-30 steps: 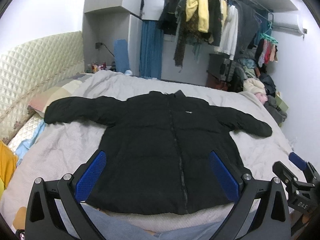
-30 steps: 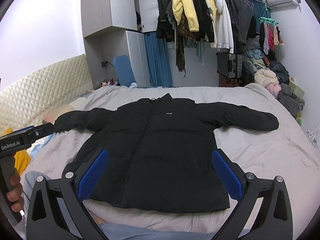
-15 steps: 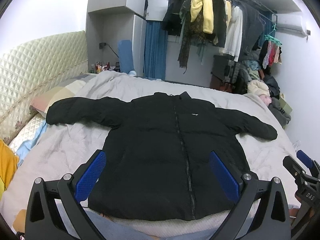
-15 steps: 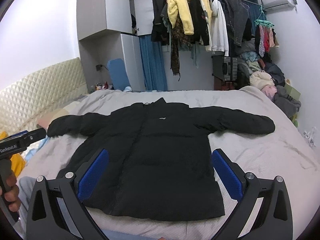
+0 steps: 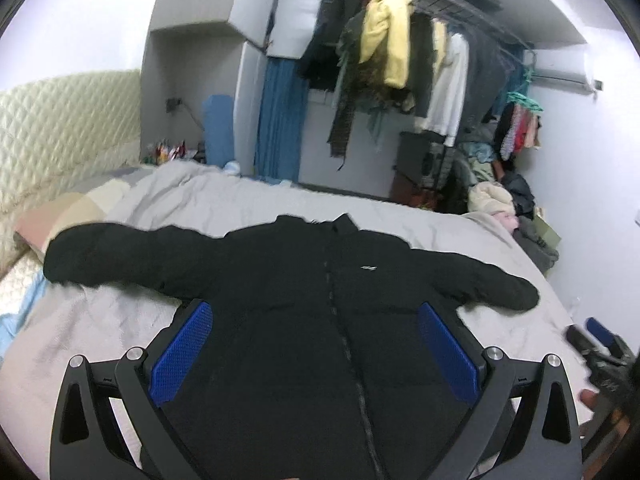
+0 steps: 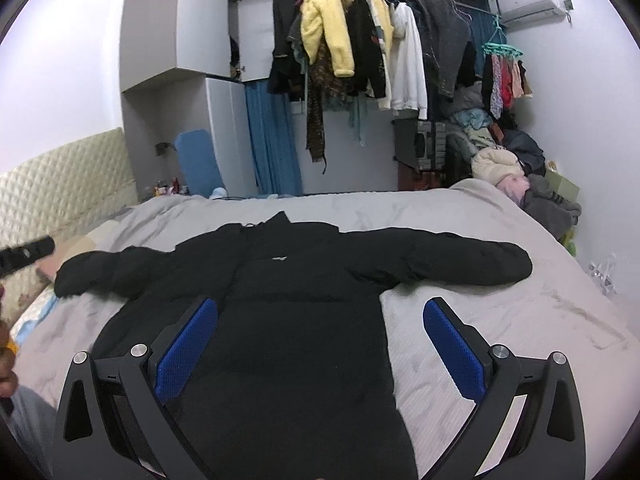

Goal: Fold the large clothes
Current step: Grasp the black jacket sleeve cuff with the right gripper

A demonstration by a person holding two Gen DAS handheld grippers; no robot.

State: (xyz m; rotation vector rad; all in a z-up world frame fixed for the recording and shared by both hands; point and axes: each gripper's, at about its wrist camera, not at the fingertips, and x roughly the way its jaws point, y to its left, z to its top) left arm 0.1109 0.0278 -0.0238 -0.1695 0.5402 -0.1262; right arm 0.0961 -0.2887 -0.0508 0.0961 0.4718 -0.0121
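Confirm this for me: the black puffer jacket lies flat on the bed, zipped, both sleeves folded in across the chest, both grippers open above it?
Not quite: the black puffer jacket has both sleeves spread straight out to the sides, as the right wrist view shows. The rest holds: it lies zipped on the bed, left gripper and right gripper open.

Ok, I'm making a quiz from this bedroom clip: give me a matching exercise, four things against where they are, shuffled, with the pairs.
Things:
1. black jacket
2. yellow fleece
3. air conditioner
4. quilted headboard

Places:
A. high on the wall, top right
B. spread flat on the bed, sleeves out
C. at the left end of the bed
D. hanging on the clothes rail

Pairs: 1-B, 2-D, 3-A, 4-C
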